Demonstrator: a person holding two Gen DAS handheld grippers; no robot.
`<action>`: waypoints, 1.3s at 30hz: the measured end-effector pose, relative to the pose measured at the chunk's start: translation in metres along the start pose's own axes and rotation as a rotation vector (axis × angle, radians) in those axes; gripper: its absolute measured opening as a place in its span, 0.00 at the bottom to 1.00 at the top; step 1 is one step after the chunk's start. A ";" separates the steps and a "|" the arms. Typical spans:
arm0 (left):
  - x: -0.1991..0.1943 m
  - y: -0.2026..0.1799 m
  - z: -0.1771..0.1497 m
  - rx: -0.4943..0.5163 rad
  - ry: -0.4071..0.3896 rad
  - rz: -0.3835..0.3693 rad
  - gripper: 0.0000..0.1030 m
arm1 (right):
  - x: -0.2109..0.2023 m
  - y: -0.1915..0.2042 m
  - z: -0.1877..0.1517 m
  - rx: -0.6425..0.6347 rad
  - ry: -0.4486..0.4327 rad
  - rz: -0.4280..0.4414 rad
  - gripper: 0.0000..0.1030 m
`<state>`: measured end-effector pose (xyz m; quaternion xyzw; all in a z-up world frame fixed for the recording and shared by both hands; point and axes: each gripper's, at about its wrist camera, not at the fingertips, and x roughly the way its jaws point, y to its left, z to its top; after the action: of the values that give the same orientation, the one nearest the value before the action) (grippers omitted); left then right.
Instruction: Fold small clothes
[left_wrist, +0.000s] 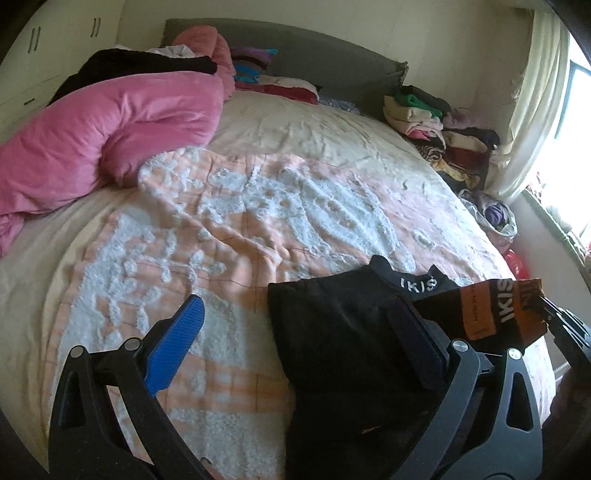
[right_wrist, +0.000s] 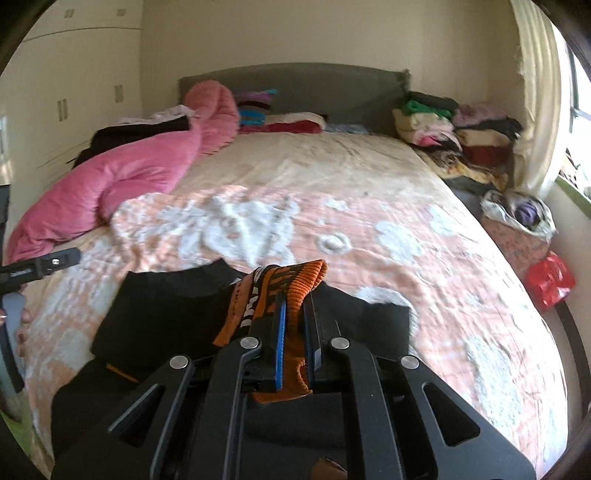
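Observation:
A small black garment (left_wrist: 332, 332) with an orange-and-black lettered waistband (left_wrist: 491, 310) lies on the peach-and-white bedspread (left_wrist: 221, 206) at the near edge of the bed. My left gripper (left_wrist: 295, 321) is open, its blue left finger (left_wrist: 177, 343) over the bedspread and its right finger (left_wrist: 417, 336) over the black fabric. My right gripper (right_wrist: 297, 306) is shut on the orange waistband (right_wrist: 295, 284) and holds it raised over the black garment (right_wrist: 166, 306). The right gripper also shows at the right edge of the left wrist view (left_wrist: 569, 325).
A pink duvet (left_wrist: 103, 125) is bunched at the left of the bed. Piles of folded clothes (left_wrist: 436, 125) sit at the far right by the headboard (left_wrist: 332, 66). A bag (right_wrist: 521, 218) and a red item (right_wrist: 550, 280) lie beside the bed under the window.

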<state>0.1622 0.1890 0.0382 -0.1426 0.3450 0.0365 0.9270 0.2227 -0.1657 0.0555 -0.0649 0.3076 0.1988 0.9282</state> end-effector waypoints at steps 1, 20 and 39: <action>0.002 -0.002 -0.001 0.007 0.007 -0.005 0.91 | 0.002 -0.005 -0.004 0.013 0.011 -0.008 0.07; 0.041 -0.060 -0.041 0.167 0.151 -0.094 0.91 | 0.024 -0.023 -0.045 0.116 0.111 -0.092 0.25; 0.063 -0.079 -0.081 0.266 0.285 -0.165 0.47 | 0.036 0.016 -0.058 0.060 0.207 0.072 0.39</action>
<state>0.1720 0.0884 -0.0421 -0.0507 0.4618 -0.1059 0.8792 0.2114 -0.1536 -0.0125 -0.0459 0.4097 0.2151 0.8853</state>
